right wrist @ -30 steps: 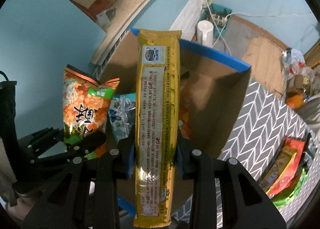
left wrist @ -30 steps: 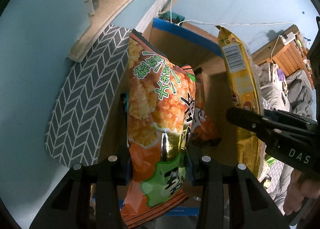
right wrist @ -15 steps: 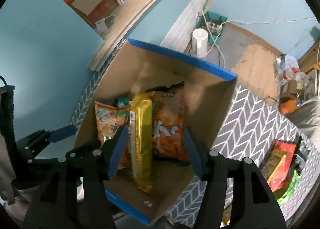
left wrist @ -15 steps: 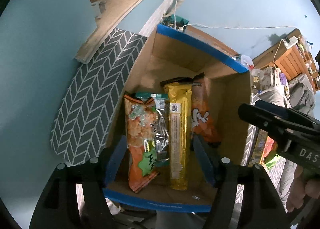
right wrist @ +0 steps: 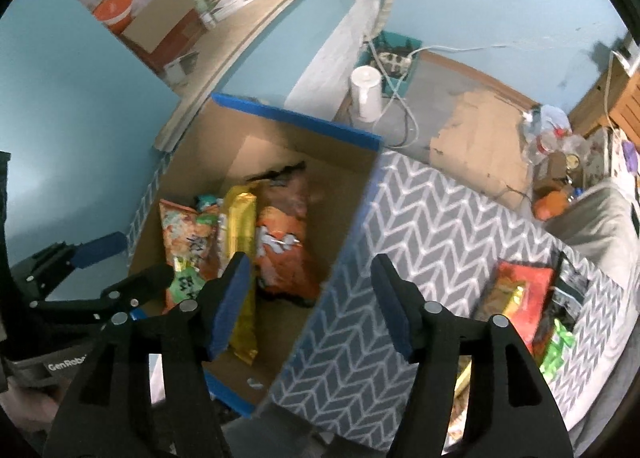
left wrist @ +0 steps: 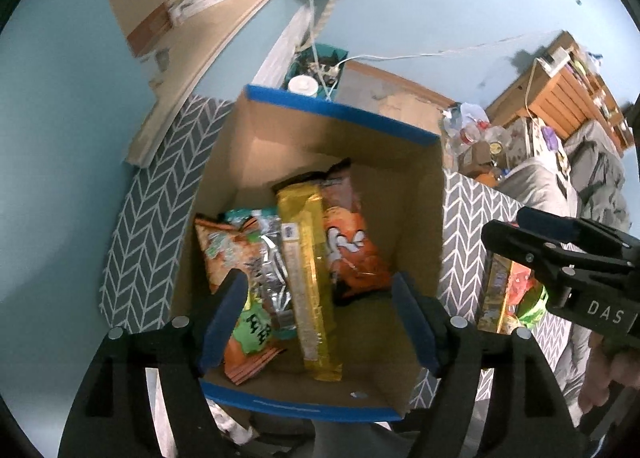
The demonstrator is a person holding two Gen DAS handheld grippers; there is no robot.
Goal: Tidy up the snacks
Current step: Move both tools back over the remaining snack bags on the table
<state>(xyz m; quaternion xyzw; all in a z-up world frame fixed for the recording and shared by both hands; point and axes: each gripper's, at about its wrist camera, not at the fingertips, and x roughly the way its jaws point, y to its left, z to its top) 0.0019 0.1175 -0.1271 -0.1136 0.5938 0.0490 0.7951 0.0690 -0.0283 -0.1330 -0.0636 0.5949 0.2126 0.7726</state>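
Left wrist view: the left tool point(left wrist: 320, 322) gapes wide, empty, above the cardboard box point(left wrist: 340, 110) holding four packets.

Right wrist view: the right tool point(right wrist: 310, 306) is likewise spread and empty; loose snack packets point(right wrist: 524, 298) lie near the herringbone surface's point(right wrist: 420, 218) right edge. They look light, crinkly, crushable; pinch a sealed edge.

Left wrist view: looks steeply down from above near edge of cardboard box point(left wrist: 424, 226), close, box interior filling centre, own fingers point(left wrist: 224, 318) framing bottom.
Right wrist view: also downward, set further right, above box's right wall point(right wrist: 344, 242) and chevron cloth point(right wrist: 440, 242), fingers point(right wrist: 230, 306) at bottom.
Shared: box interior, blue-taped far rim, chevron cloth, wall shelf. Each view catches other gripper at its side edge.
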